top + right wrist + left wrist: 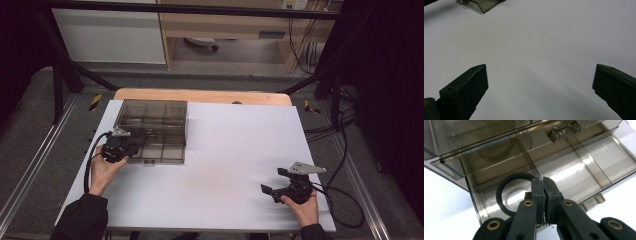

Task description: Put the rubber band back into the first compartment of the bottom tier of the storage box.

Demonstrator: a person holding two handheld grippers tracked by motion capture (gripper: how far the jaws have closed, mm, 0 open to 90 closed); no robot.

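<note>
A smoky transparent compartment box (167,150) lies open at the table's left, its lid (150,112) folded back. My left gripper (132,149) reaches over the box's near left corner. In the left gripper view its jaws are pressed together (543,181) on a black elastic ring (501,192), which hangs to their left above a bare compartment (579,170). Toward the table's right front, my right gripper (273,181) is held low with its jaws wide apart (540,66) and nothing between them. A corner of the box (486,5) shows far off in the right gripper view.
The white table top (230,150) spreads between the two hands. Cables (345,200) trail off the right edge. A wooden strip (200,95) runs along the back edge, with metal frame bars (65,75) beyond. The box's latch (564,131) sits on the lid.
</note>
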